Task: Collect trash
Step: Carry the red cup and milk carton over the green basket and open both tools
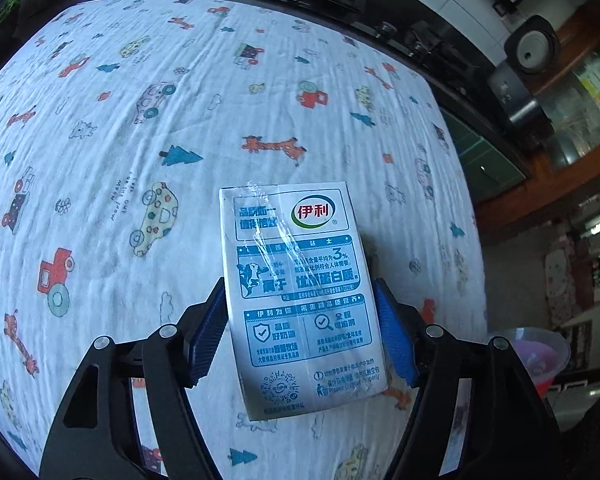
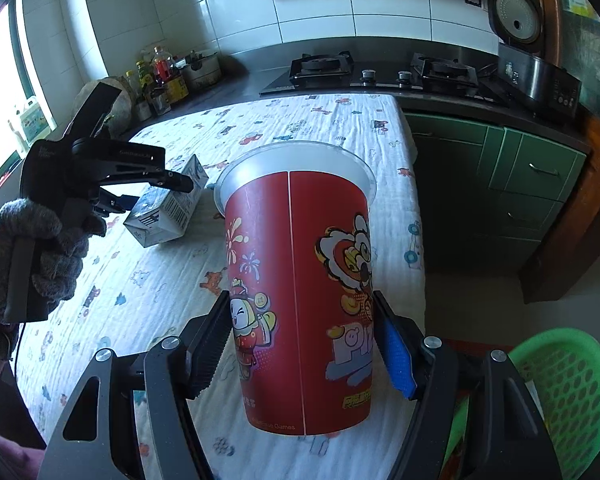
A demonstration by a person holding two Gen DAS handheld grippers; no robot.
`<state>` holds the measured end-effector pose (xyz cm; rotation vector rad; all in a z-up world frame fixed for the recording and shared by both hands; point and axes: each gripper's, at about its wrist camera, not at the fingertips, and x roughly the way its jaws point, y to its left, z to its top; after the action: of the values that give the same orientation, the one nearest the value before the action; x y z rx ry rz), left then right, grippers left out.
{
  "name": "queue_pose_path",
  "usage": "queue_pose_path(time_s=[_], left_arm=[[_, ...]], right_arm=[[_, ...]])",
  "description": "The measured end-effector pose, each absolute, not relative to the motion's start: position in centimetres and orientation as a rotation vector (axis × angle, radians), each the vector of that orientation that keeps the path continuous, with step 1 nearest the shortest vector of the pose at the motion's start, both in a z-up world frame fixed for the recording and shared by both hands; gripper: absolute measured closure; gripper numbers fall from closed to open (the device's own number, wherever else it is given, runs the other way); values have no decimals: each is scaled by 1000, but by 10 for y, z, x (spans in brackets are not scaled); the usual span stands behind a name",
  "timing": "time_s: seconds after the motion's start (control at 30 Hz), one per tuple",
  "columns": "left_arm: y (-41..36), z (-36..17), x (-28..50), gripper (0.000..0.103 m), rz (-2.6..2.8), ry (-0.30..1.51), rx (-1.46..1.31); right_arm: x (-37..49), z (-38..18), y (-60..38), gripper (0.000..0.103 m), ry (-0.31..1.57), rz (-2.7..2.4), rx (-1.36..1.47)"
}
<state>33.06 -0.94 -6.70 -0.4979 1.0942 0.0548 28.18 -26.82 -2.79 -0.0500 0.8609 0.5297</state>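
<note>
My left gripper (image 1: 300, 320) is shut on a white and blue milk carton (image 1: 300, 292) and holds it above the patterned tablecloth (image 1: 140, 140). The right wrist view shows that gripper (image 2: 140, 196) with the carton (image 2: 168, 208) in its fingers over the table's left side. My right gripper (image 2: 300, 336) is shut on a tall red paper cup (image 2: 300, 300) with cartoon prints. The cup lies along the fingers, its lidded wide end pointing away from me, above the table.
A green perforated basket (image 2: 560, 392) sits at the lower right, off the table's edge. A pink plastic tub (image 1: 536, 356) shows beyond the table's right edge. A gas hob (image 2: 380, 72), a rice cooker (image 2: 532, 64) and bottles (image 2: 160, 76) stand on the counter behind the table.
</note>
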Motion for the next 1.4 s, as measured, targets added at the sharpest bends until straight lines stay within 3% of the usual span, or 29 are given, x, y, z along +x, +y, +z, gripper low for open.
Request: queue_pose_path(time_s=[0.37,0.7,1.13,1.23,1.3,1.4], left_arm=[[-62,-36,276,34,-221,1056,-441],[-144,-5,255,34,-430,1021,-372],[-247,2,244,34,-583,1038,-248],[-269,-1,244,34,-612,1048,-225],[-282,-4,245,34,-633,1054,-206],[-301,-11,248,34,-654,1068,-186]], right_arm=[[231,-16,-304,37,839,407,10],[197,-10,-403,37,834,166,54],[182,-56,-502,37,883,-72,124],[183,-66,-515,35,888,-85,169],[183,-67,-520,26,879,-82,195],[179,-64,-522,26,862,-82,204]])
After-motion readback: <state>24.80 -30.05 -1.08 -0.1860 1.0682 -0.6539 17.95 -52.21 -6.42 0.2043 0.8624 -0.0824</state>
